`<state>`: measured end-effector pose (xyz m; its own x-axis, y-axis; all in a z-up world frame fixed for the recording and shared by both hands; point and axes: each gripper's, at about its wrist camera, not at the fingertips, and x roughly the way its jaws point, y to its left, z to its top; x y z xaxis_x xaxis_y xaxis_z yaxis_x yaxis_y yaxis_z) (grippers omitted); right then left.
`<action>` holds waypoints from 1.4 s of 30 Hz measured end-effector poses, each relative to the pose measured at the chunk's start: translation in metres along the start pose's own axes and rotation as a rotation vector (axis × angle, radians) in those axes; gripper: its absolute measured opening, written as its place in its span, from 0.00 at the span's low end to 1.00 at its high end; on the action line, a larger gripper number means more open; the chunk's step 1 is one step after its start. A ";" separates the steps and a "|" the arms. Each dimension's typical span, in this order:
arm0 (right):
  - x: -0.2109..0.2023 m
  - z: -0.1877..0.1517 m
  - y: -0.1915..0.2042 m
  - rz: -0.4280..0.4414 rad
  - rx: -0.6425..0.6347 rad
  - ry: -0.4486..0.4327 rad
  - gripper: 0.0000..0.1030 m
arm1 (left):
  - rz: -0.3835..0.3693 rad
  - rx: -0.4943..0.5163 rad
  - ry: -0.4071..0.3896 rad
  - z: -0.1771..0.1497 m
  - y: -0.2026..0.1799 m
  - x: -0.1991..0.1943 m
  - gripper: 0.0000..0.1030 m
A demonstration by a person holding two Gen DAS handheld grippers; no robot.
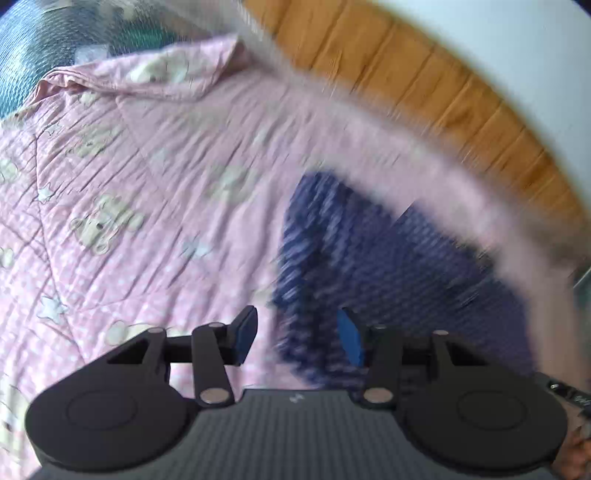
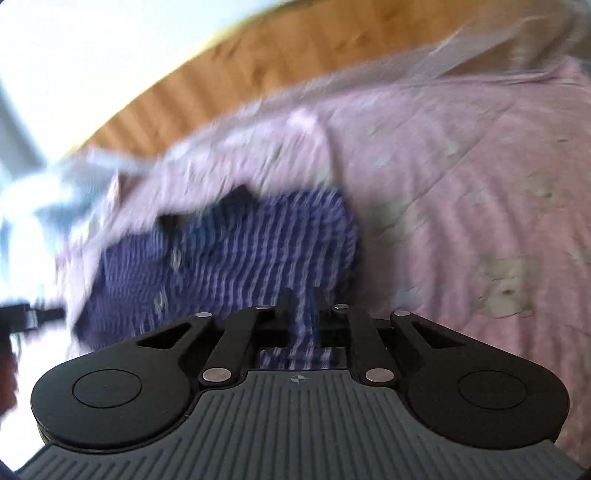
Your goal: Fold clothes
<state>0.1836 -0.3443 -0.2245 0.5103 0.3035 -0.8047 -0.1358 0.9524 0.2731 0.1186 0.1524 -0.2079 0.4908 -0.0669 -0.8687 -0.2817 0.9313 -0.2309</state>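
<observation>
Striped garment (image 1: 388, 258): dark blue/purple cloth w/ thin pale stripes, ribbed or crinkled texture, lying bunched on the pink quilt (image 1: 147, 184) of a bed. Left wrist view puts it center to lower right of frame, one pointed fold reaching up toward center. Right wrist view shows the same garment (image 2: 229, 251) at center left, rumpled, w/ a dark patch near its upper edge; blur too heavy to say what that is.

Quilt is pink w/ white dots, cream teddy bears and stars, stitched in diagonal lines. Its edge curves along upper right of the left view. Beyond that, orange-brown wood floor (image 1: 424, 74) and a pale wall. Blue-green cloth (image 1: 55, 33) shows at upper left, past the quilt's folded corner.

Left tool (image 1: 299, 336): fingers wide apart, blue pads showing, nothing between them; it sits over the garment's left edge, where stripes meet pink quilt. Contact w/ the cloth can't be told.

Right tool (image 2: 303, 306): fingers nearly together, pinching a strip of the striped cloth, which runs back between them toward the tool body at lower center.

Writing: none readable. Only a small cross-shaped mark on each tool body, no text. Both views motion-blurred, esp. the right.
</observation>
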 end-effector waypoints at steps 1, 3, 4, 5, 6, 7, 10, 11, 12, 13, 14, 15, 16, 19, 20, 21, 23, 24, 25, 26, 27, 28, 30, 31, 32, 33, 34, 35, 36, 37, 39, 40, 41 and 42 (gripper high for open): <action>0.005 -0.001 0.004 0.003 -0.035 0.013 0.12 | 0.009 0.009 0.016 0.000 0.000 0.003 0.47; -0.008 0.003 0.007 -0.039 -0.029 -0.024 0.23 | -0.007 0.010 -0.035 0.008 -0.002 -0.013 0.44; -0.019 0.006 0.008 -0.068 -0.014 -0.053 0.21 | -0.032 0.010 -0.080 0.013 -0.004 -0.025 0.47; -0.029 0.008 0.008 -0.097 0.001 -0.081 0.21 | -0.073 0.014 -0.120 0.020 -0.006 -0.036 0.53; -0.040 0.012 0.012 -0.104 0.010 -0.120 0.22 | -0.100 0.026 -0.139 0.027 -0.010 -0.039 0.57; -0.047 0.017 0.020 -0.091 0.003 -0.150 0.25 | -0.109 0.050 -0.135 0.036 -0.015 -0.034 0.57; -0.029 0.032 0.047 -0.047 -0.072 -0.142 0.34 | -0.116 0.121 -0.080 0.060 -0.027 0.002 0.57; -0.014 0.033 0.051 -0.034 -0.070 -0.110 0.35 | -0.094 0.134 -0.043 0.063 -0.028 0.019 0.57; 0.007 0.032 0.051 -0.045 -0.061 -0.053 0.35 | -0.064 0.146 -0.003 0.065 -0.029 0.035 0.55; 0.021 0.030 0.051 -0.070 -0.056 -0.015 0.35 | -0.030 0.151 0.041 0.068 -0.028 0.049 0.53; 0.028 0.028 0.052 -0.091 -0.055 -0.007 0.35 | -0.049 0.147 0.033 0.070 -0.027 0.047 0.49; 0.028 0.030 0.054 -0.109 -0.048 -0.005 0.34 | -0.085 0.141 0.011 0.073 -0.026 0.041 0.49; 0.021 0.035 0.059 -0.123 -0.036 -0.007 0.34 | -0.121 0.148 -0.020 0.076 -0.029 0.034 0.53; 0.004 0.061 0.075 -0.131 -0.077 -0.107 0.47 | -0.160 0.211 -0.056 0.089 -0.045 0.034 0.64; 0.011 0.072 0.078 -0.153 -0.088 -0.116 0.50 | -0.128 0.233 -0.038 0.093 -0.049 0.046 0.64; 0.022 0.083 0.078 -0.170 -0.090 -0.108 0.50 | -0.091 0.254 -0.018 0.096 -0.052 0.061 0.64; 0.053 0.097 0.068 -0.219 -0.063 -0.044 0.50 | -0.055 0.259 0.021 0.097 -0.049 0.081 0.79; 0.066 0.098 0.060 -0.231 -0.038 -0.006 0.51 | -0.053 0.254 0.029 0.096 -0.046 0.079 0.82; 0.074 0.095 0.048 -0.229 -0.006 0.030 0.53 | -0.054 0.248 0.034 0.095 -0.044 0.073 0.80; 0.074 0.094 0.041 -0.238 0.030 0.049 0.59 | -0.055 0.241 0.039 0.094 -0.041 0.068 0.75; 0.066 0.092 0.038 -0.258 0.071 0.050 0.60 | -0.061 0.243 0.038 0.088 -0.039 0.058 0.76; 0.052 0.087 0.037 -0.263 0.105 0.035 0.60 | -0.068 0.247 0.035 0.081 -0.037 0.046 0.76; 0.016 0.069 0.046 -0.242 0.140 -0.015 0.74 | -0.064 0.258 0.046 0.066 -0.037 0.025 0.80; 0.000 0.057 0.054 -0.234 0.127 -0.023 0.79 | -0.055 0.259 0.051 0.057 -0.039 0.015 0.81; -0.013 0.045 0.063 -0.232 0.111 -0.027 0.85 | -0.044 0.259 0.055 0.049 -0.041 0.004 0.84; -0.024 0.031 0.071 -0.232 0.092 -0.020 0.87 | -0.039 0.258 0.062 0.041 -0.046 -0.004 0.86; -0.032 0.015 0.079 -0.229 0.074 -0.005 0.87 | -0.039 0.260 0.063 0.032 -0.052 -0.014 0.87; -0.039 0.003 0.084 -0.225 0.062 0.008 0.87 | -0.031 0.263 0.058 0.022 -0.060 -0.024 0.87; -0.043 -0.008 0.088 -0.219 0.054 0.018 0.87 | -0.021 0.268 0.050 0.013 -0.069 -0.034 0.89; -0.046 -0.020 0.093 -0.208 0.046 0.028 0.87 | -0.020 0.284 0.043 0.004 -0.079 -0.045 0.90; -0.056 -0.035 0.103 -0.180 0.021 0.037 0.87 | -0.008 0.310 0.035 -0.013 -0.100 -0.064 0.92; -0.066 -0.037 0.107 -0.170 0.000 0.022 0.87 | 0.000 0.314 0.028 -0.022 -0.110 -0.074 0.92; -0.075 -0.038 0.111 -0.160 -0.020 0.007 0.87 | 0.002 0.320 0.021 -0.030 -0.118 -0.083 0.93; -0.084 -0.039 0.116 -0.150 -0.041 -0.008 0.88 | 0.001 0.325 0.014 -0.037 -0.127 -0.092 0.95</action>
<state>0.0916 -0.2585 -0.1456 0.5345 0.1571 -0.8305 -0.0914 0.9876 0.1280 0.0785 0.0272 -0.1156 0.4786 -0.0685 -0.8753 -0.0028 0.9968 -0.0795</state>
